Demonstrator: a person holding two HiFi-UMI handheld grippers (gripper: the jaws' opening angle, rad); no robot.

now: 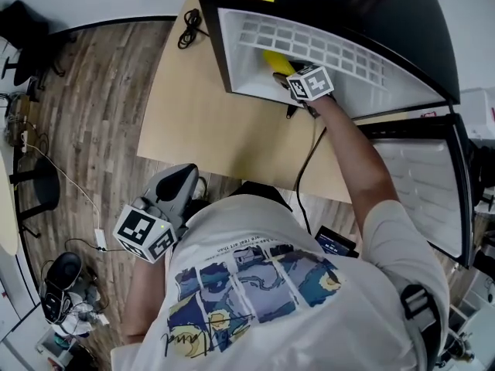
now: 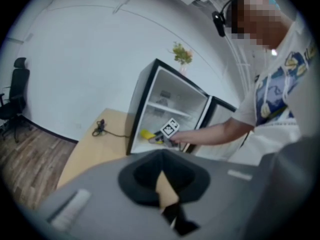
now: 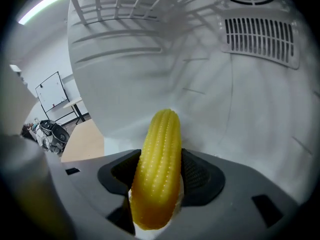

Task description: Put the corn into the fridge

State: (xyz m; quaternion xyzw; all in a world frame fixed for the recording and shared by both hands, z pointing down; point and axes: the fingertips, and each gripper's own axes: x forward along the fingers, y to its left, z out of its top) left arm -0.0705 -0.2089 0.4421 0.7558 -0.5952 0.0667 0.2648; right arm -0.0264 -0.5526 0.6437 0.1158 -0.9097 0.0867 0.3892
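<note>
The yellow corn (image 3: 157, 169) stands upright between the pads of my right gripper (image 3: 159, 164), which is shut on it. In the head view my right gripper (image 1: 283, 74) holds the corn (image 1: 277, 62) inside the open black fridge (image 1: 433, 45), low in its white compartment under the wire shelf (image 1: 325, 49). The left gripper view shows the same corn (image 2: 146, 134) at the fridge (image 2: 142, 109) mouth. My left gripper (image 1: 186, 175) hangs by the person's side, away from the table, shut with nothing in it (image 2: 162, 184).
The fridge lies on a light wooden table (image 1: 201, 122), its door (image 1: 433, 192) swung open to the right. A black cable (image 1: 189, 29) is coiled on the table beside it. A vent grille (image 3: 260, 36) is on the inner back wall. Chairs (image 1: 31, 45) stand on the floor at left.
</note>
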